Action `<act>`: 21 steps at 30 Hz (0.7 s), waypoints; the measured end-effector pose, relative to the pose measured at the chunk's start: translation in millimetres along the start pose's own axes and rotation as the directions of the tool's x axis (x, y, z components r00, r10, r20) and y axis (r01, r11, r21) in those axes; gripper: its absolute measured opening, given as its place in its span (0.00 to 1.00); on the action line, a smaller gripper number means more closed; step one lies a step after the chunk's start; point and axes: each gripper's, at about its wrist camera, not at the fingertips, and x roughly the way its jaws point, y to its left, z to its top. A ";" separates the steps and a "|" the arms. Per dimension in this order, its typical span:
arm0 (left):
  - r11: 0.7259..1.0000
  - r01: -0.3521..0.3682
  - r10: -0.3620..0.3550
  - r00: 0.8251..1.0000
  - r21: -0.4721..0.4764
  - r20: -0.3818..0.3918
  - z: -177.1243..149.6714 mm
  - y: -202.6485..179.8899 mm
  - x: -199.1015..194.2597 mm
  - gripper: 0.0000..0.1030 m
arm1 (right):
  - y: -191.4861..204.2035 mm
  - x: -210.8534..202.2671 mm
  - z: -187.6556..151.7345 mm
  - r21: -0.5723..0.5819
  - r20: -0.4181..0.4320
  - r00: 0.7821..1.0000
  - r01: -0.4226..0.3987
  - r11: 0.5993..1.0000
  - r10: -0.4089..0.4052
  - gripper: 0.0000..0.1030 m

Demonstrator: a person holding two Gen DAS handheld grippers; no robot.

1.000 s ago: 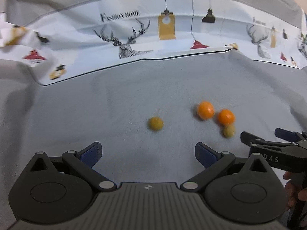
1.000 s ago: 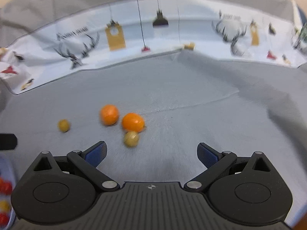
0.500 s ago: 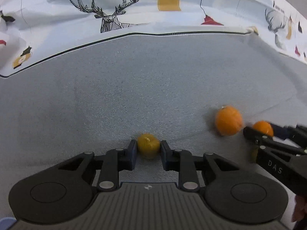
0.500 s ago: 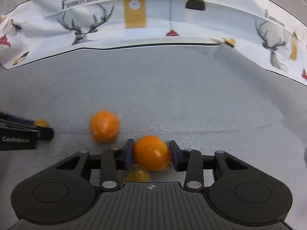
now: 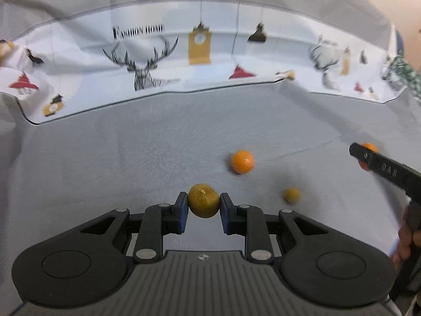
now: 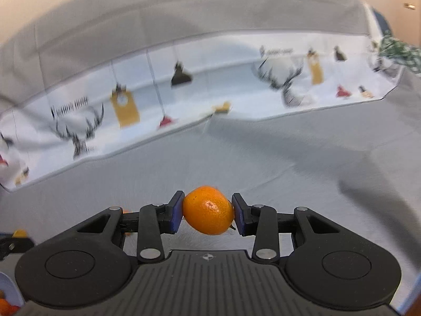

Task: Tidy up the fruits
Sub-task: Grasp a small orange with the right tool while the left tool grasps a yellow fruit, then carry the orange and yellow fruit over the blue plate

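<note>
Fruit is sitting squarely between both pairs of fingers: we are pinching a small yellow fruit (image 5: 204,204) in our left gripper (image 5: 204,212), and our right gripper (image 6: 208,214) is squeezing an orange (image 6: 208,210). Another orange (image 5: 242,161) and a yellow fruit (image 5: 291,194) are lying on the grey cloth (image 5: 131,158).

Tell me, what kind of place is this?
Probably a table at home. A grey cloth covers it, a printed cloth with deer and lamps runs along the back, and small oranges lie about.

Orange mandarin (image 6: 208,210), yellow fruit (image 5: 203,204), both clamped
</note>
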 end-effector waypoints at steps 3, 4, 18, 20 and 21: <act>1.000 0.008 -0.007 1.000 -0.005 0.021 -18.0 -1.5 -44.5 0.27 | -11.0 -39.9 3.3 0.044 0.042 0.999 -0.022 0.999 0.020 0.39; 1.000 0.006 -0.006 1.000 -0.008 0.028 -25.6 -0.8 -59.4 0.27 | -12.1 -51.4 3.2 0.045 0.046 0.998 -0.033 0.998 0.030 0.39; 0.987 -0.131 0.140 0.985 -0.091 0.099 -142.3 39.9 -218.2 0.27 | 75.3 -213.3 -78.0 -0.130 -0.116 0.909 -0.413 0.901 0.400 0.40; 0.982 -0.150 0.162 0.981 -0.111 0.108 -159.6 44.6 -234.3 0.27 | 90.9 -231.8 -89.4 -0.171 -0.142 0.883 -0.467 0.868 0.447 0.40; 0.980 -0.156 0.170 0.979 -0.123 0.112 -169.1 46.4 -241.5 0.27 | 98.9 -242.0 -94.6 -0.198 -0.156 0.871 -0.490 0.849 0.466 0.40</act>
